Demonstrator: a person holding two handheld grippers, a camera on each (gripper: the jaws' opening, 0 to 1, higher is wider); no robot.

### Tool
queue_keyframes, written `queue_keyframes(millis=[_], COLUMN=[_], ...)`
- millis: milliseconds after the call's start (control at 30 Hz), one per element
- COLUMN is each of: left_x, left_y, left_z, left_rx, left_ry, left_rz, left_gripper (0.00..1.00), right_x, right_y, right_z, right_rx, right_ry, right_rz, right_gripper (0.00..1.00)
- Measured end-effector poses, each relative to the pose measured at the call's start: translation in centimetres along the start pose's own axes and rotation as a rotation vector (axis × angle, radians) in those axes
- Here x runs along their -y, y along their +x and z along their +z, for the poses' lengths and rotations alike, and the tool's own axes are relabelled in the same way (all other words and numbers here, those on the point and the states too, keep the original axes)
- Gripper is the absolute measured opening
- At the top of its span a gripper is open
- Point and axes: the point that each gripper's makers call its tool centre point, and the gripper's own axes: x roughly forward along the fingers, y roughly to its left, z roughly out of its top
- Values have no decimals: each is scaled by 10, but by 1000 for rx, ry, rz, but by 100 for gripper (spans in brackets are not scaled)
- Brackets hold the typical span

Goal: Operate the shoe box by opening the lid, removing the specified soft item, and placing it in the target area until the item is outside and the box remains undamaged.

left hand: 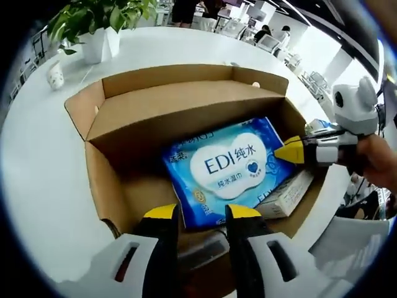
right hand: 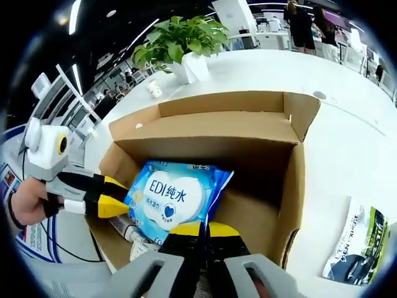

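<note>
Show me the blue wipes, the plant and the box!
Wipes point(left hand: 228, 162), left gripper view: white label in the middle.
Plant point(right hand: 183, 34), right gripper view: green leaves.
Box point(right hand: 217, 127), right gripper view: folded back flap.

Open cardboard box sits on the counter, flaps up. Wet wipes pack lies inside on the box floor, tilted, partly on top of a small carton at the right side in the left gripper view. Potted plant stands on the counter behind the box, small cup near it. In the right gripper view a printed pouch lies on the counter to the right of the box, outside it.
</note>
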Motion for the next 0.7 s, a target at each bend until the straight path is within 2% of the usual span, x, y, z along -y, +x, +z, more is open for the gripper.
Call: queue_keyframes(millis=[67,200,700], left_x=[2,-1,-4], left_y=[4,9,17], left_z=[-2,-4,-2], left_rx=[-11,-31,-28], left_ry=[-37,-33,-66], left_rz=[-9,17,16], left_gripper=[29,28,19], right_x=[2,5,10], right_y=[2,4,9], right_z=[1,3,5], right_rx=[2,2,2], right_ry=[0,3,-9], right_rz=[1,4,5], right_gripper=[0,0,0])
